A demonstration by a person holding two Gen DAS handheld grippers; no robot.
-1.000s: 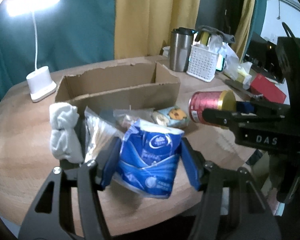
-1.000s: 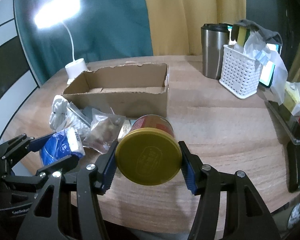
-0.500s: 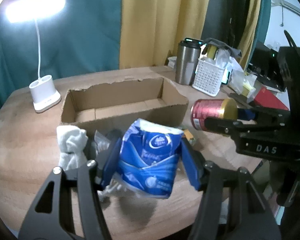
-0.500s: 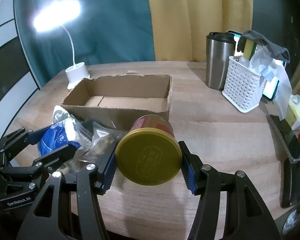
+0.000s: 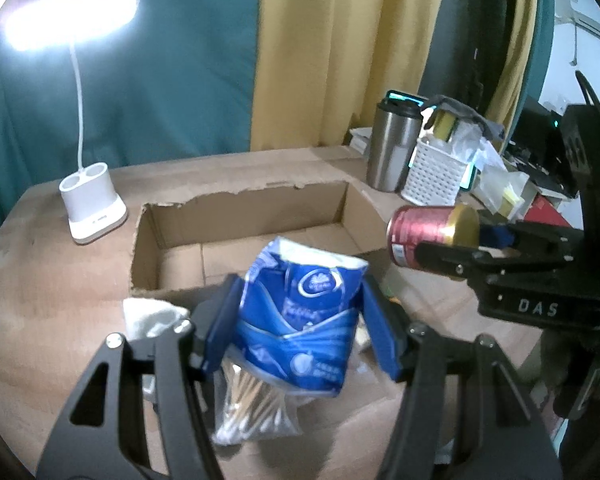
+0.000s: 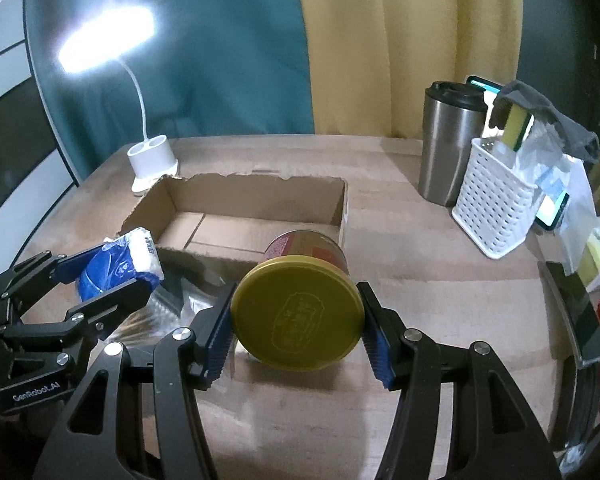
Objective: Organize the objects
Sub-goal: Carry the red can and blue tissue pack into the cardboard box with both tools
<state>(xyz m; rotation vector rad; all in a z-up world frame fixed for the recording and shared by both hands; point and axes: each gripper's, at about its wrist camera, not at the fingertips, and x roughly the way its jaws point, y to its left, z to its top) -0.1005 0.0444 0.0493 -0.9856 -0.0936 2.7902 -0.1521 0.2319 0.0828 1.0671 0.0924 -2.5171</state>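
Note:
My left gripper (image 5: pixel 300 324) is shut on a blue tissue pack (image 5: pixel 300 316) and holds it in the air in front of the open cardboard box (image 5: pixel 244 232). My right gripper (image 6: pixel 296 320) is shut on a red can with a gold lid (image 6: pixel 300 312), held on its side above the table, right of the box (image 6: pixel 236 216). The can (image 5: pixel 432 236) and right gripper also show at the right of the left wrist view. The tissue pack (image 6: pixel 120 264) shows at the left of the right wrist view. The box holds nothing visible.
A bag of cotton swabs (image 5: pixel 256 412), a white cloth (image 5: pixel 152 316) and snack packets lie before the box. A white lamp base (image 5: pixel 92 208) stands at the back left. A steel tumbler (image 6: pixel 448 140) and white basket (image 6: pixel 496 208) stand at the back right.
Both grippers have risen and moved forward toward the box with their loads. The tissue pack is now higher above the items on the table, and the box interior shows more fully.

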